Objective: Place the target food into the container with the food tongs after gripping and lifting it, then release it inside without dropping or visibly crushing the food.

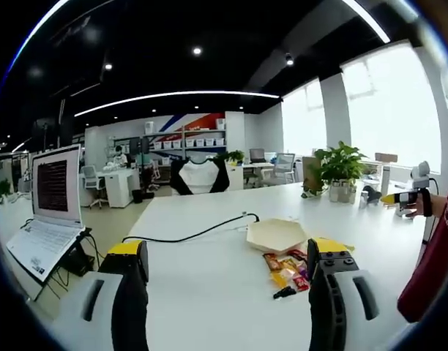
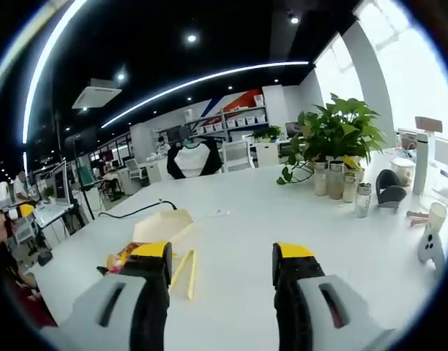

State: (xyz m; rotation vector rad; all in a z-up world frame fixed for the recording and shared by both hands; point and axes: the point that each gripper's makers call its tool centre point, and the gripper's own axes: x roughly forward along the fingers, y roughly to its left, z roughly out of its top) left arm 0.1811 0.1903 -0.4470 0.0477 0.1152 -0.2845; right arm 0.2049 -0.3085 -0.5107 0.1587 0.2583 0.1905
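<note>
Right gripper view: the right gripper (image 2: 220, 281) hangs spread and empty; yellow tongs (image 2: 185, 272) lie on the table (image 2: 282, 212) just ahead by its left jaw, long axis pointing away; snack packets (image 2: 120, 257) and the container (image 2: 162, 224) sit further left; right is nearer.

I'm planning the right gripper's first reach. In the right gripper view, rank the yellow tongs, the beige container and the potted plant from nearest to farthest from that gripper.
1. Yellow tongs: lying on the table just beside the right gripper, by its left jaw.
2. Beige container: further back on the left.
3. Potted plant: far right, behind the glass jars.
</note>
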